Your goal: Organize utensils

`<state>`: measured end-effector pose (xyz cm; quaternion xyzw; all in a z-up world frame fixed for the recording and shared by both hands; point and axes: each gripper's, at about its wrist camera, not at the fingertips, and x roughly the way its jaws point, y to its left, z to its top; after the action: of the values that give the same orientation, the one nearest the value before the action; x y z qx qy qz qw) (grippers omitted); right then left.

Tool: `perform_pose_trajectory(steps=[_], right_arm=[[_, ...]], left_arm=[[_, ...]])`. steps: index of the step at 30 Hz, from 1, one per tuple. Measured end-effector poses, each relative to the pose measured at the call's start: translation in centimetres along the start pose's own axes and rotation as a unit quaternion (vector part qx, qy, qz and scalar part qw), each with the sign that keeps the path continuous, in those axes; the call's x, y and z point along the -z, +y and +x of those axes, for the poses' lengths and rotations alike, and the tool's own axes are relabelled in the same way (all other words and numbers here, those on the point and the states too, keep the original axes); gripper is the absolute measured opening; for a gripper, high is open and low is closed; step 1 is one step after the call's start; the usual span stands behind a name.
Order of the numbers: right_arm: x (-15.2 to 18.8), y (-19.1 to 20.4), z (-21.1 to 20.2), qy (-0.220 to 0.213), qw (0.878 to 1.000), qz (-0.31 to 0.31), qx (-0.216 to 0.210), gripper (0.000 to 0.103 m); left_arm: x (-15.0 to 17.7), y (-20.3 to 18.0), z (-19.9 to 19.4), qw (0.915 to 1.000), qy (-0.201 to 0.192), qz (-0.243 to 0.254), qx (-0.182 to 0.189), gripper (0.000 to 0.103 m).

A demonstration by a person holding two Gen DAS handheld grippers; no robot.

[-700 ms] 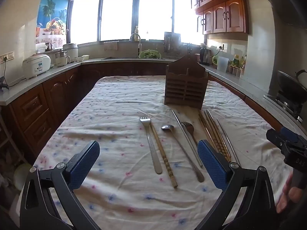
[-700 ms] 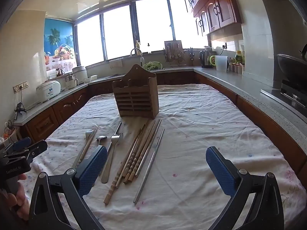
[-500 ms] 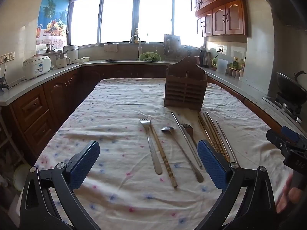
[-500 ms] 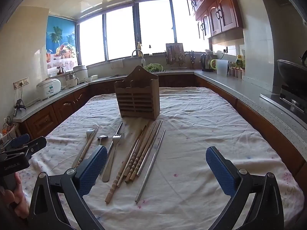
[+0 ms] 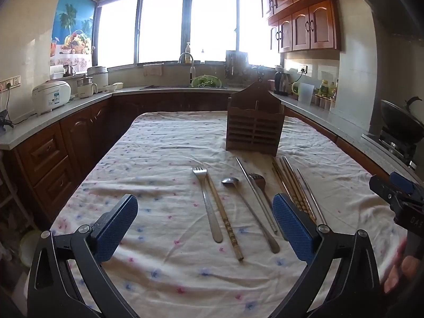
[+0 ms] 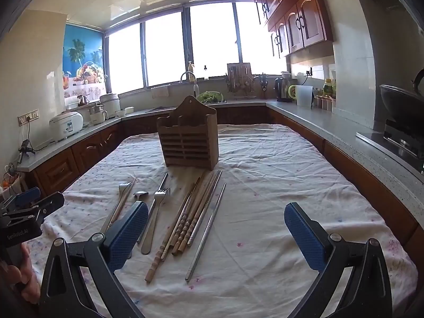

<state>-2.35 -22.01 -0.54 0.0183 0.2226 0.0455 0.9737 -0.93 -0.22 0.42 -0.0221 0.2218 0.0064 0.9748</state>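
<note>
While both my tongs hang above the near edge of the table, nothing is picked up yet: the left tongs (image 5: pixel 205 221) are wide open and empty, and the right tongs (image 6: pixel 216 225) are wide open and empty too. All the utensils lie flat on the cloth (image 5: pixel 148 159) in front of the wooden holder (image 5: pixel 255 126), which stands upright and looks empty from here. From the left I see a fork (image 5: pixel 208 201), one wooden chopstick (image 5: pixel 224 216) just beside it, a spoon (image 5: pixel 249 210), a second fork (image 6: pixel 156 212), then a bundle of chopsticks (image 6: pixel 189 214) and one metal chopstick (image 6: pixel 208 228) a little apart. So I judge the whole job is left. Around the table run dark cabinets and grey counters, with a rice cooker (image 5: pixel 51 95), a sink under bright windows, and a wok (image 6: pixel 401 103) on the stove.
</note>
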Motion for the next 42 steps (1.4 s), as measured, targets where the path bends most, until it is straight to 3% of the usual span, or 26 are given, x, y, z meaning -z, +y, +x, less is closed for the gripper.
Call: perform_pose_trajectory(steps=[42], right_arm=[[-0.77, -0.22, 0.07, -0.010, 1.000, 0.008, -0.017, 0.103]], left_arm=[[-0.11, -0.21, 0.16, 1.0000, -0.004, 0.009, -0.002, 0.103]])
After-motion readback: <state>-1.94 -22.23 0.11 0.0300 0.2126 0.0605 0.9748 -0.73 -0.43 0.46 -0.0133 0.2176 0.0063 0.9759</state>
